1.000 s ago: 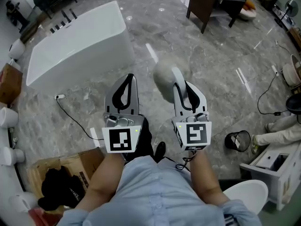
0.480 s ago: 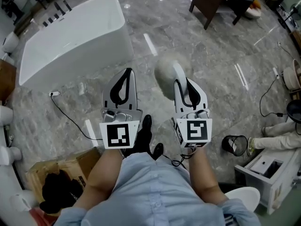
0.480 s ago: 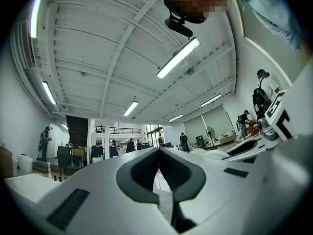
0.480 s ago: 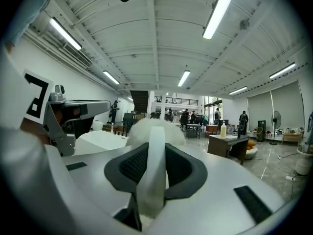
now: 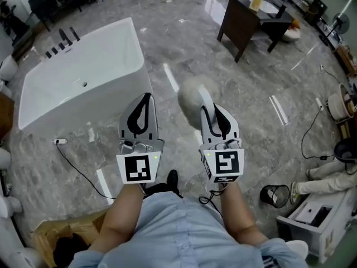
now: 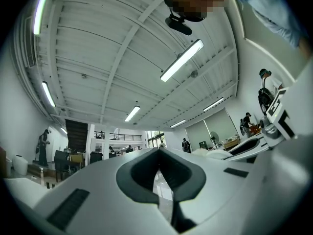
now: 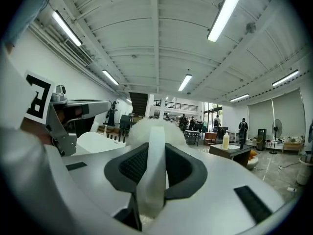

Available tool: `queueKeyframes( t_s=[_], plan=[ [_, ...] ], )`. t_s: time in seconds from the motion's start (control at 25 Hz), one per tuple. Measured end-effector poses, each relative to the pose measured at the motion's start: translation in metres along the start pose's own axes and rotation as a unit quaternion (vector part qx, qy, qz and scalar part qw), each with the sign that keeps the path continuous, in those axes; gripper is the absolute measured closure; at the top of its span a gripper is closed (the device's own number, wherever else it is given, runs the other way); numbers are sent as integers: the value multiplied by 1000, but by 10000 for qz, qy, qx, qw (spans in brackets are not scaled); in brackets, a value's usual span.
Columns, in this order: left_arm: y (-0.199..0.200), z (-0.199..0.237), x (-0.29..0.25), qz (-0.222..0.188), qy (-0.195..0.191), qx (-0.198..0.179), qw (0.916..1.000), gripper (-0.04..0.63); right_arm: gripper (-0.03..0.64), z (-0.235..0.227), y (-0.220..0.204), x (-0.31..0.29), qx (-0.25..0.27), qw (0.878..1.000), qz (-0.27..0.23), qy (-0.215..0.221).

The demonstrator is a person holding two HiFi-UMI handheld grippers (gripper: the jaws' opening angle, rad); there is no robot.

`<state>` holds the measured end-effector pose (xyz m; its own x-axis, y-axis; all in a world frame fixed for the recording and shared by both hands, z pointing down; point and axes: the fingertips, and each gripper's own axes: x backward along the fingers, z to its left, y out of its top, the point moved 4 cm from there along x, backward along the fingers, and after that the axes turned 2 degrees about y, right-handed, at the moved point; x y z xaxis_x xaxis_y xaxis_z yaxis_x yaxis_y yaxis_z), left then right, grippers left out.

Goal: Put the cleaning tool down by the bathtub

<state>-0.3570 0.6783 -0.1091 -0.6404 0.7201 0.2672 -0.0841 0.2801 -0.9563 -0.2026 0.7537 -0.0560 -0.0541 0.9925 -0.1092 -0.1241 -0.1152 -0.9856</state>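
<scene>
A grey marble floor [image 5: 234, 88] spreads out under me, with a white bathtub [image 5: 78, 74] standing on it ahead to my left and a dark table [image 5: 245, 15] farther off to the right. I hold both grippers out over the floor, side by side and apart from each other. My left gripper [image 5: 146, 97] has its fingers pressed together, tip against tip, with nothing between them, and its tip lines up with the bathtub's near right corner. My right gripper [image 5: 208, 108] is clamped on the cleaning tool [image 5: 191, 96]. The tool's flat white handle runs up the gap between my two fingers [image 7: 186, 169], and their dark pads squeeze it from either side. Its fluffy pale head sticks out past my fingertips, up in the air above the floor. The head hangs off the bathtub's right side, near that corner but clear of the wall, and just to the right of my left gripper's tip.
</scene>
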Motion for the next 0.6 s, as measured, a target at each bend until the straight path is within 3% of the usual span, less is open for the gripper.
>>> queueKeyframes(
  t_s=[0.24, 0.6],
  plan=[
    [-7, 28, -42, -232, -82, 36, 9997, 580, 512, 0, 12, -46, 140, 9998, -101, -71],
    [-28, 37, -84, -139, -330, -95, 9993, 580, 512, -16, 14, -83, -16, 9996, -134, -267]
  ],
)
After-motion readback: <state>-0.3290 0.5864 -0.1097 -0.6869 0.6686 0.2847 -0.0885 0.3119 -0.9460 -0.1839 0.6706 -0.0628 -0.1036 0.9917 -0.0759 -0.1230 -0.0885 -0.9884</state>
